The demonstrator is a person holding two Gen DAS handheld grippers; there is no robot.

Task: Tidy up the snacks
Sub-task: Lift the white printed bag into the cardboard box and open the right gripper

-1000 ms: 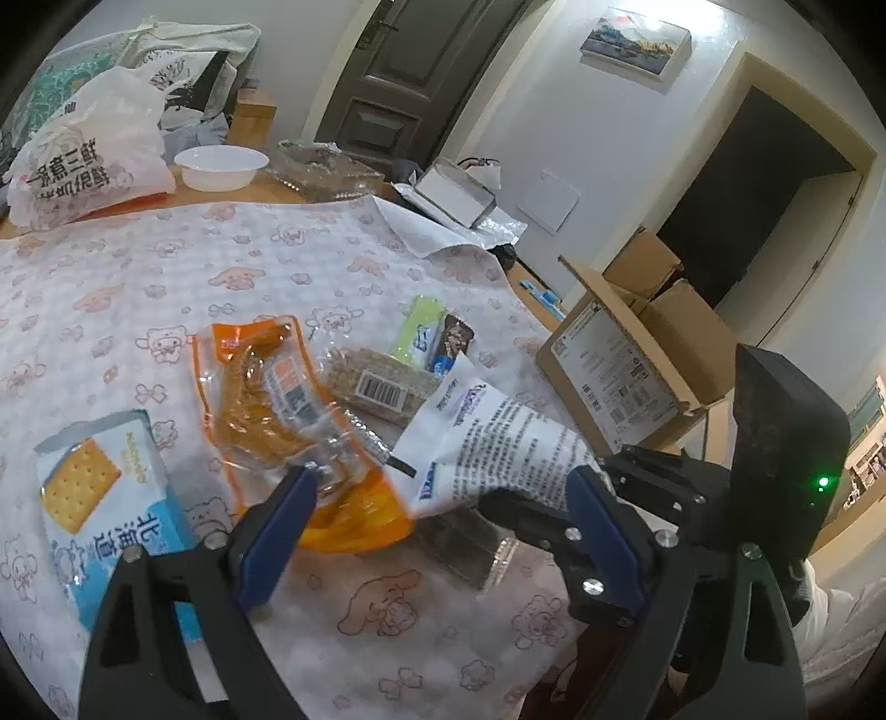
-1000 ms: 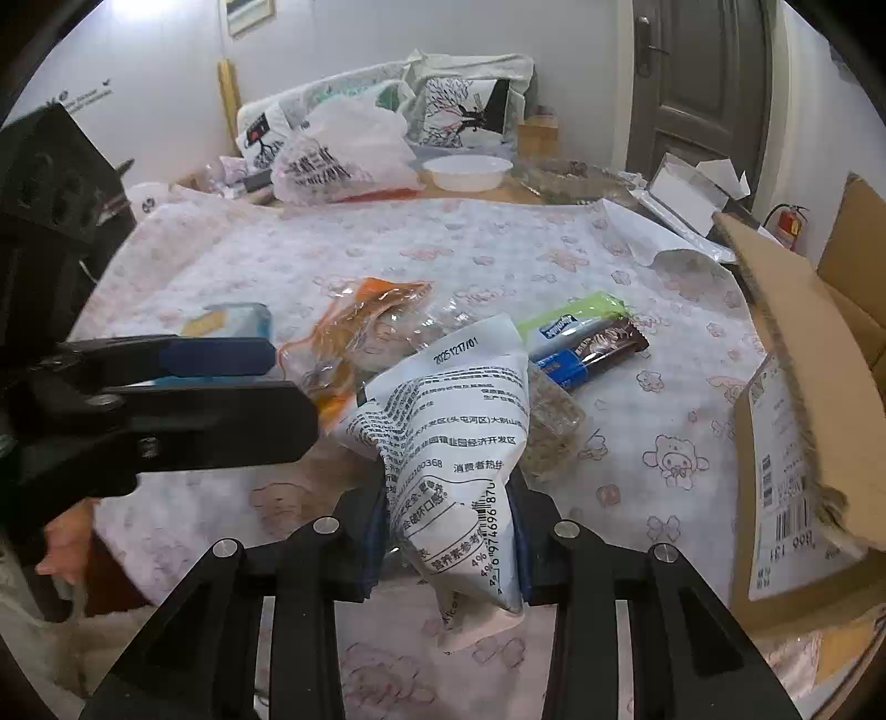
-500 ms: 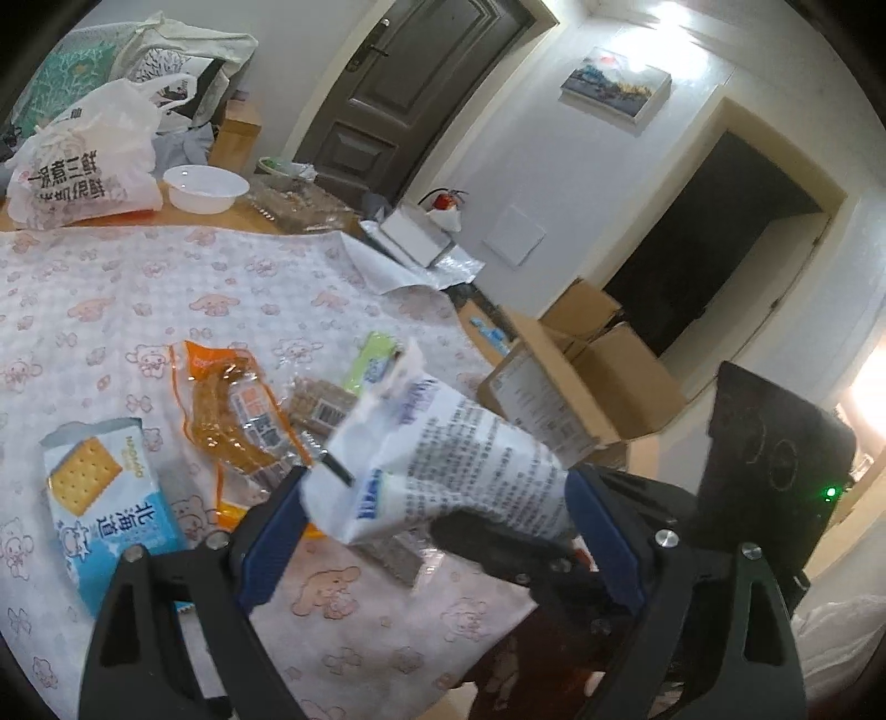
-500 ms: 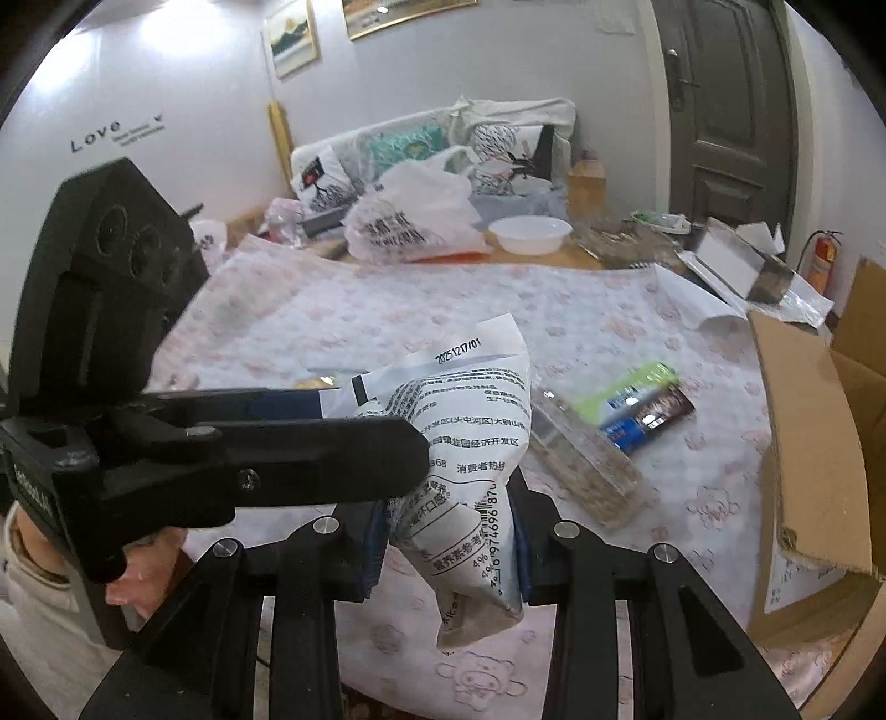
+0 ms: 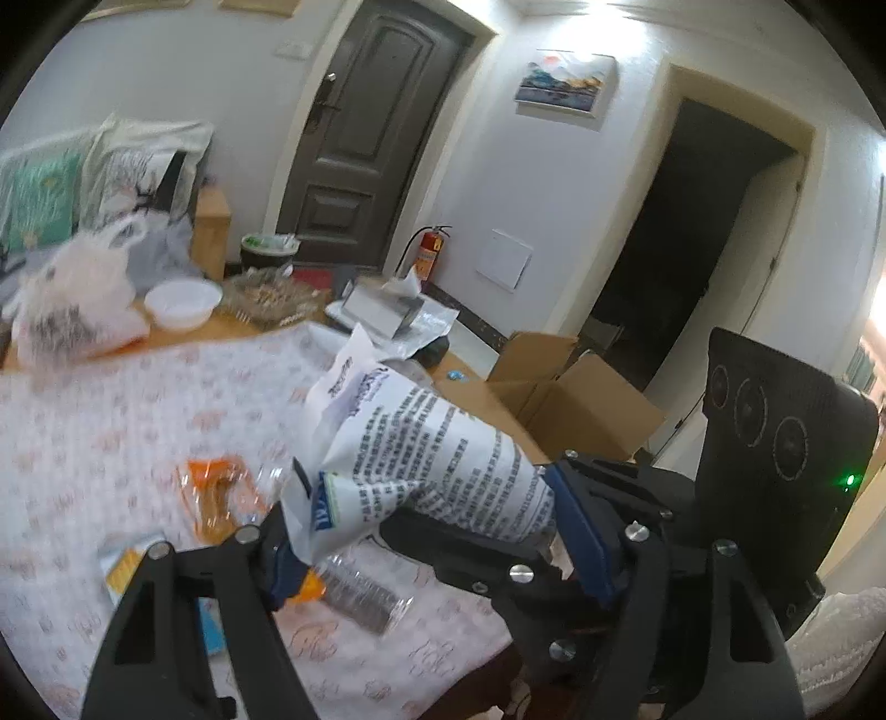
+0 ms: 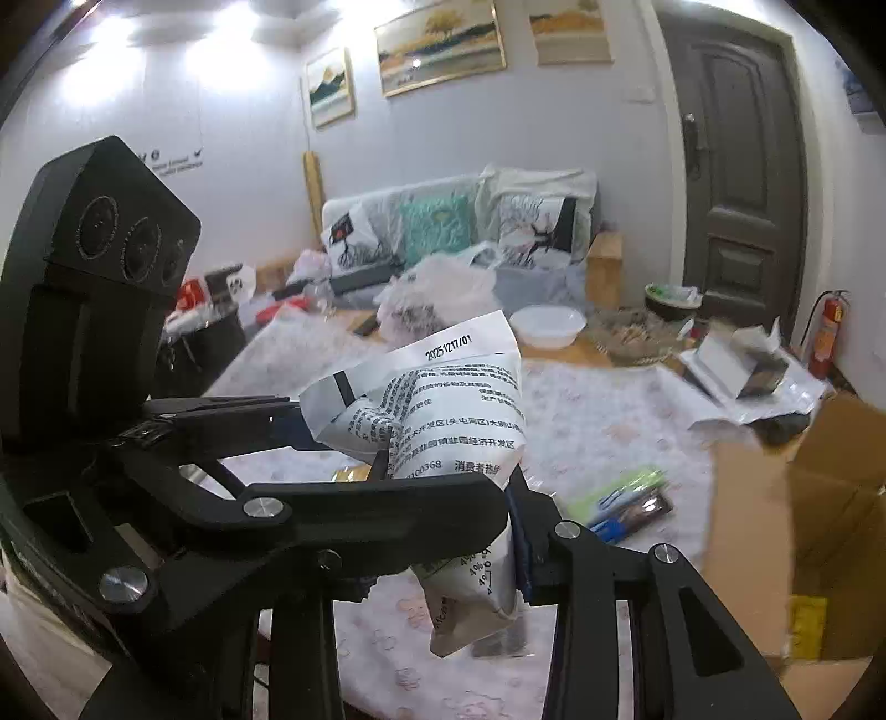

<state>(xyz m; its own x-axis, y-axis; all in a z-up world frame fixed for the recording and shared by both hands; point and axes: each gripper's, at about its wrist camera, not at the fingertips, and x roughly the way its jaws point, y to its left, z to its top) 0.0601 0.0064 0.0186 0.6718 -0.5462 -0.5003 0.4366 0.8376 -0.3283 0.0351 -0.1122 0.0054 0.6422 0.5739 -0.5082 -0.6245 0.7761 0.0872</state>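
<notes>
1. Lifting is what has changed: my right claw (image 6: pixel 443 554), clamped on the white snack bag (image 6: pixel 443 421), has carried it from just above the counter (image 5: pixel 111 399) to well clear of it.
2. My left claw (image 5: pixel 432 531) has stayed spread wide, its fingers flanking the bag without pinching it.
3. I judge the cardboard box (image 5: pixel 576 410) beside the counter is its destination; the orange packet (image 5: pixel 213 498) and others wait below.

walls: pale grey | dark panelled door (image 6: pixel 736 183) ahead-right | framed landscape paintings (image 6: pixel 440 41) above | grey cushioned sofa (image 6: pixel 459 232) ahead
</notes>
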